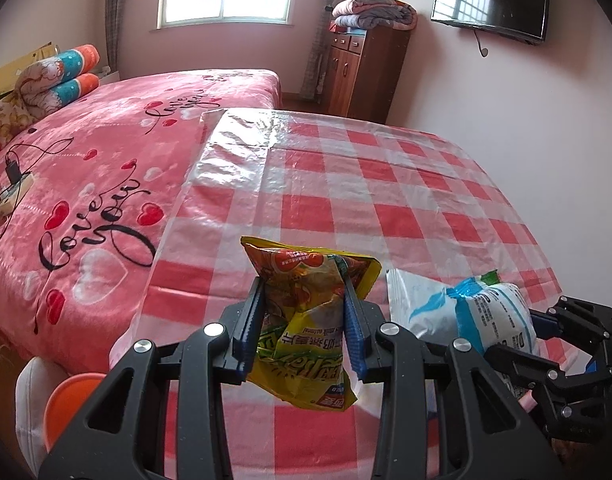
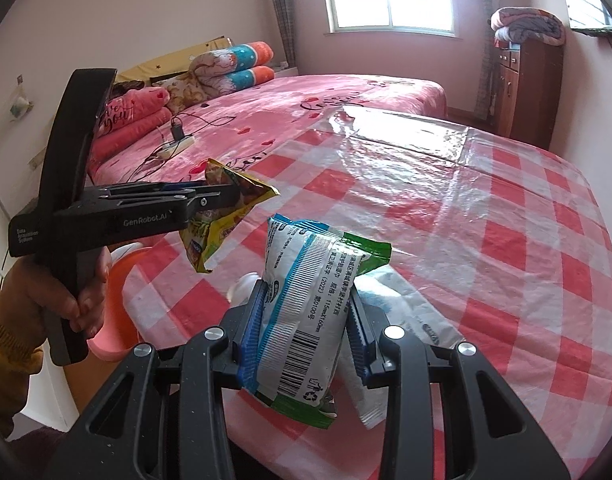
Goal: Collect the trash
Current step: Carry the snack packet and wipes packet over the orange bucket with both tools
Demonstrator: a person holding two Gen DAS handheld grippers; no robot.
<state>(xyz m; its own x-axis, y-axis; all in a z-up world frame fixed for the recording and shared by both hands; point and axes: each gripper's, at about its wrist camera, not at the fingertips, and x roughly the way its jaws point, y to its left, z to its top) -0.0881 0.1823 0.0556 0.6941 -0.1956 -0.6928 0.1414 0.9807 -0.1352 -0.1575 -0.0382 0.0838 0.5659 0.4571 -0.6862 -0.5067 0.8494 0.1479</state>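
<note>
Two wrappers lifted: yellow snack bag (image 1: 306, 320) clamped in left claw (image 1: 304, 332), white-blue packet (image 2: 306, 320) clamped in right claw (image 2: 306, 336); silver wrapper (image 2: 401, 320) left on desk (image 2: 485, 240), nothing binned yet.

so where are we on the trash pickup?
Both pickups look done: left gripper holds the yellow snack bag, right gripper holds the white-blue packet. Left: a silver wrapper on the table, then dropping everything, perhaps into the orange bin.
</note>
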